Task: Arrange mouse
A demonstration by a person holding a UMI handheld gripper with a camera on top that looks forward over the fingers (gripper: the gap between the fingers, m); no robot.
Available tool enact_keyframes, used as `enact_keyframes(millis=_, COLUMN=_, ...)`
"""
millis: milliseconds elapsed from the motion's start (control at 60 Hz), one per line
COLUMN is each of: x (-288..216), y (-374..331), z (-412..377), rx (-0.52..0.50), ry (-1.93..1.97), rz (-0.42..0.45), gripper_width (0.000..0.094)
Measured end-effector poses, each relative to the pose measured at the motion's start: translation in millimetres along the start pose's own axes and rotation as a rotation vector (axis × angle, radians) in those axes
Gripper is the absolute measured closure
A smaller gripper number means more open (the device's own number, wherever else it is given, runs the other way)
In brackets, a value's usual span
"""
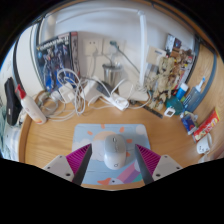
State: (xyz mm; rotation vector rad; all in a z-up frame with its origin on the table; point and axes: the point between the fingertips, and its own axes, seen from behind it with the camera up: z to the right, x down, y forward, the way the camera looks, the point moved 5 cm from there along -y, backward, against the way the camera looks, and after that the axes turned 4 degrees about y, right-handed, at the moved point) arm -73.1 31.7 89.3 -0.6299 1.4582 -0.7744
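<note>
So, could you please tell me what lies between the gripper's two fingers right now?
The gripper view shows the light grey computer mouse between the gripper's fingers, resting on the grey mouse mat on the wooden desk.

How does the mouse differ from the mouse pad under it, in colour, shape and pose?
The mouse is pale grey-white, while the mouse pad is grey with small pink marks. The mouse is rounded and raised; the mouse pad is flat and four-sided. The mouse covers only the middle of the mouse pad, which is much wider. The mouse stands between the open fingers of the gripper; the mouse pad extends beyond them. Both rest on the wooden desk.
</note>
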Motion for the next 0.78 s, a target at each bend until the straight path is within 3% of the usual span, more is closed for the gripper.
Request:
enact_keyframes(millis=250, x=-64, y=-132, z=-13, rx=0.014, ry=0.023, rz=0.191, gripper_width=0.0078)
enact_keyframes(millis=433, x=-80, y=-197, z=-22, rx=0.018, ry=0.034, rz=0.289, gripper_width=0.0073)
enact_keyframes(millis=583, x=-75, y=-228, z=-39, rx=-0.013, ry=0.05, rz=0.331, gripper_width=0.0078)
enact_keyframes(millis=783, x=-48, y=-244, z=-52, rx=-0.015, ry=0.053, rz=0.32, gripper_width=0.0079)
